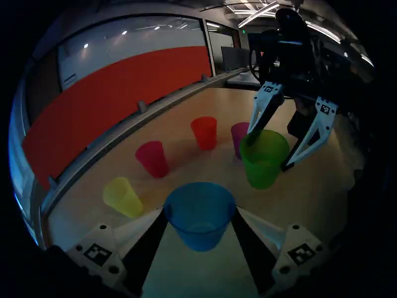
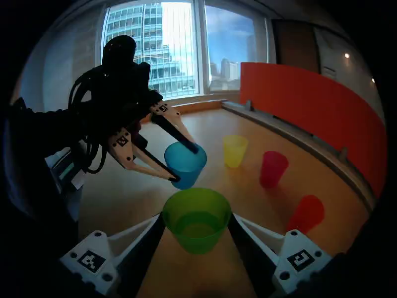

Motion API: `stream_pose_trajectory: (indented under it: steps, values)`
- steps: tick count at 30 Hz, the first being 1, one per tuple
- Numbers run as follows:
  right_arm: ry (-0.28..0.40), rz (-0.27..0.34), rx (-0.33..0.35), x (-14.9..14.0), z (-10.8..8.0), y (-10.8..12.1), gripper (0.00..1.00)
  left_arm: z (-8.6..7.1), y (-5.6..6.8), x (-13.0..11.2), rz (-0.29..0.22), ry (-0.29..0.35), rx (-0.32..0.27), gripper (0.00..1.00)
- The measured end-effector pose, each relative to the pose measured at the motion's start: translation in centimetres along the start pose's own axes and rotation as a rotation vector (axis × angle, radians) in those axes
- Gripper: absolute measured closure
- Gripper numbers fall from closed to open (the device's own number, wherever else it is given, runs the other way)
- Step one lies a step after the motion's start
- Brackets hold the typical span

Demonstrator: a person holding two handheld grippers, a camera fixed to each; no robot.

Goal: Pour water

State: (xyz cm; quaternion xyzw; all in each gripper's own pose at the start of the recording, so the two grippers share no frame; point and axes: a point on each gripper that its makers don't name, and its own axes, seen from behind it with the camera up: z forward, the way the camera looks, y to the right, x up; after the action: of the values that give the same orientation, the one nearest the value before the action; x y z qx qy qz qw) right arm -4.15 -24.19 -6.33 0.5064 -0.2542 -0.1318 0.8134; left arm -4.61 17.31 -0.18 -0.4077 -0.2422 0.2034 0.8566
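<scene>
Gripping a translucent blue plastic cup point(image 1: 200, 226) upright, my left tongs point(image 1: 200, 214) are closed on it; my right tongs point(image 2: 197, 218) clamp a translucent green plastic cup point(image 2: 197, 236), also upright, just beyond the blue cup over the wooden desk point(image 1: 307, 198), rims apart.

Holding a translucent blue cup point(image 1: 200, 218), mouth up and leaning slightly, between the fingers of the left hand-held gripper point(image 1: 198, 212). Clamping a translucent green cup point(image 2: 197, 221), upright and carrying a shallow pool of water in its bottom, in the right hand-held gripper point(image 2: 197, 216). Keeping both near each other, not touching.
</scene>
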Motion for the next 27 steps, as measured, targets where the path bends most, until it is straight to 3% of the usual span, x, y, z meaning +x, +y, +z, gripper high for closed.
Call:
stream_pose_trajectory:
  steps: [17,27]
  values:
    - [-0.059,-0.013,0.003,-1.9,0.9,0.2,0.08,1.7,0.6,-2.3,0.033,-0.074,-0.031,0.13]
    - [-0.064,-0.013,0.002,-2.1,1.1,0.2,0.08,2.2,1.1,-3.1,0.019,-0.081,-0.046,0.13]
